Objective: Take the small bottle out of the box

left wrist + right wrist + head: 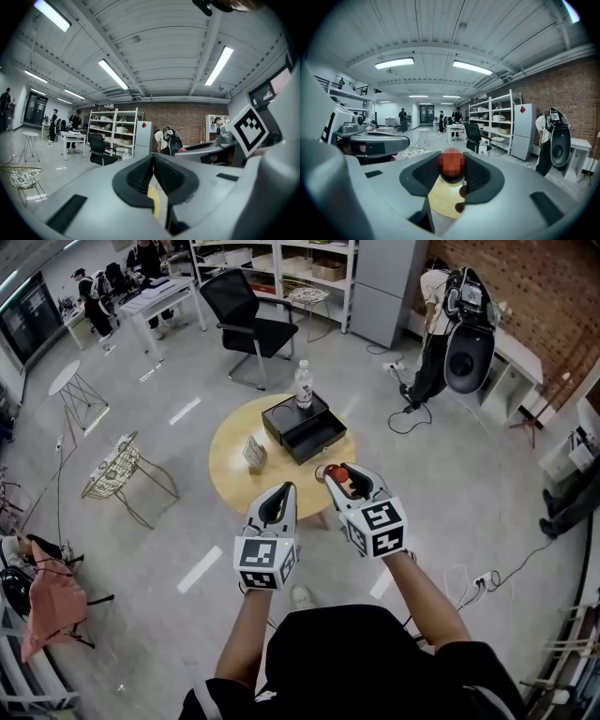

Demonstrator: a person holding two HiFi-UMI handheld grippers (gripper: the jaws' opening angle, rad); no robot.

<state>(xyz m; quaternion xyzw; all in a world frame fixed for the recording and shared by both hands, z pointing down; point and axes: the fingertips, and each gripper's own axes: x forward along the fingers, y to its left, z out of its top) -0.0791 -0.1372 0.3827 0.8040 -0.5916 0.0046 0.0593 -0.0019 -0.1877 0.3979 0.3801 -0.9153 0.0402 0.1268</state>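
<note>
Our right tongs (341, 476) pinch the red-capped small bottle (334, 473), raised clear of the box (281, 418) on the round surface (234, 479), apparently already out; our left tongs (284, 493) are pressed together, idle.

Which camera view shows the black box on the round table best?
The head view: the whole black box stands on the round table, its drawer open, with a clear bottle on top. The left gripper view and the right gripper view show none of it; both look out across the room.
</note>
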